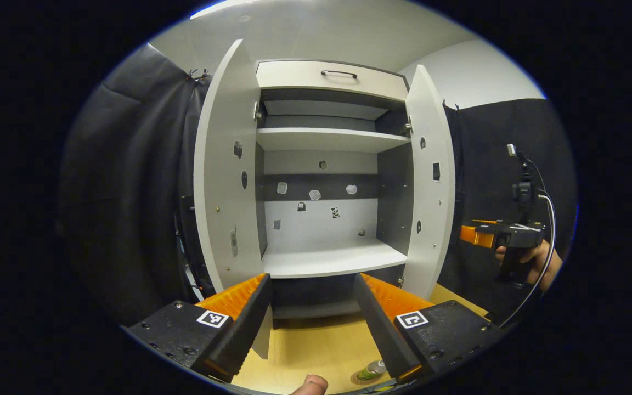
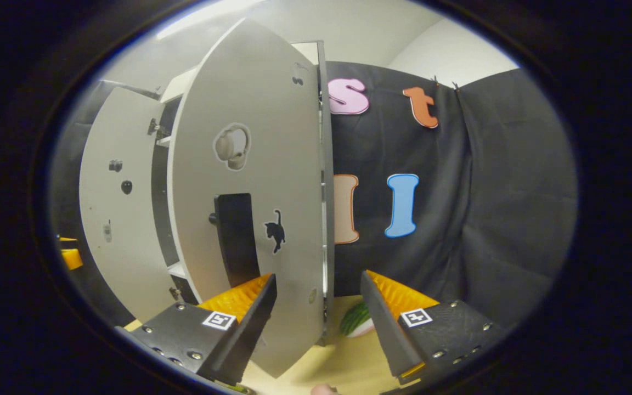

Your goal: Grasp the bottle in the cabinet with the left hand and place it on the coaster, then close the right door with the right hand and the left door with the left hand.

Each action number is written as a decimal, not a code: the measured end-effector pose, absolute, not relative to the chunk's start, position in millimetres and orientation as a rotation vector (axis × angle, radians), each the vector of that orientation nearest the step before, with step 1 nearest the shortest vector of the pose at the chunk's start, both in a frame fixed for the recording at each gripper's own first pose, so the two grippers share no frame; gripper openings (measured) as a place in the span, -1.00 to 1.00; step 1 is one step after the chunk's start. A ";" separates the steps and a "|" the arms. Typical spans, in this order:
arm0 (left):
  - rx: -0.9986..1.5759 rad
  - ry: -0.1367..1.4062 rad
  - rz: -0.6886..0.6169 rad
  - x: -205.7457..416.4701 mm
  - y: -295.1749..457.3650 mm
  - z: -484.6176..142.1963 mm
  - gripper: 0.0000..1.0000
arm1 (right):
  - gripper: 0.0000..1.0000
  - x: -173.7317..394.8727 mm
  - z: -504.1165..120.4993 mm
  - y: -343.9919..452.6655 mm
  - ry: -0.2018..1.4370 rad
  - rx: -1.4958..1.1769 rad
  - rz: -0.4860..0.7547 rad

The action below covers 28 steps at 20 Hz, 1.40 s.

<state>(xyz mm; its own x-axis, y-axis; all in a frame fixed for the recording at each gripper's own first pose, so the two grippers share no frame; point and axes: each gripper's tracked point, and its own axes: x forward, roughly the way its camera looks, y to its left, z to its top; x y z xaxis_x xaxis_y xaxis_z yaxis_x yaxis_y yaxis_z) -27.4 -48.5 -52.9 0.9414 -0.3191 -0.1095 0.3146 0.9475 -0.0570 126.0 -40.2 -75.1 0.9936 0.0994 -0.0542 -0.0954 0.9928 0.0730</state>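
Left claw (image 1: 313,296) agape, above bottle (image 1: 373,368) on coaster (image 1: 361,378).

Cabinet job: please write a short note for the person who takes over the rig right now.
Left gripper: open, holding nothing, facing the open cabinet.
Right gripper: open, holding nothing, its fingers astride the edge of the right door.
Bottle: on the coaster on the table, below the left gripper.
Done: bottle appears placed; the shelves I can see hold no bottle.
Left: close the right door with the right gripper, then the left door with the left gripper. Both stand wide open.
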 end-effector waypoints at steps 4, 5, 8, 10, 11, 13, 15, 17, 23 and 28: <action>-0.044 0.118 -0.294 -28.9 -32.3 -60.5 0.80 | 0.83 132.5 -75.9 -18.0 0.055 0.065 0.136; -0.046 0.127 -0.284 -28.8 -27.0 -64.3 0.80 | 0.83 135.0 -78.2 -12.1 0.057 0.067 0.144; -0.045 0.141 -0.252 -26.7 -8.4 -69.2 0.90 | 0.88 141.4 -88.2 5.3 0.079 0.087 0.169; -0.040 0.127 -0.217 -25.9 8.2 -65.4 0.90 | 0.87 143.6 -90.8 14.3 0.081 0.101 0.179; -0.041 0.121 -0.201 -27.2 16.9 -65.0 0.90 | 0.87 144.5 -91.3 18.8 0.080 0.107 0.185; -0.042 0.128 -0.162 -28.2 37.0 -68.0 0.80 | 0.87 145.7 -95.7 21.9 0.086 0.118 0.193; -0.041 0.137 -0.119 -28.9 58.8 -70.6 0.80 | 0.84 143.7 -102.0 25.4 0.094 0.134 0.195; -0.035 0.135 -0.076 -25.5 82.0 -68.5 0.80 | 0.89 143.5 -104.7 28.2 0.103 0.136 0.198; -0.028 0.128 0.017 -6.1 135.9 -62.6 0.90 | 0.84 126.3 -101.2 20.1 0.088 0.107 0.180; -0.039 0.150 0.100 22.8 182.8 -70.9 0.80 | 0.84 109.4 -89.9 7.3 0.064 0.074 0.170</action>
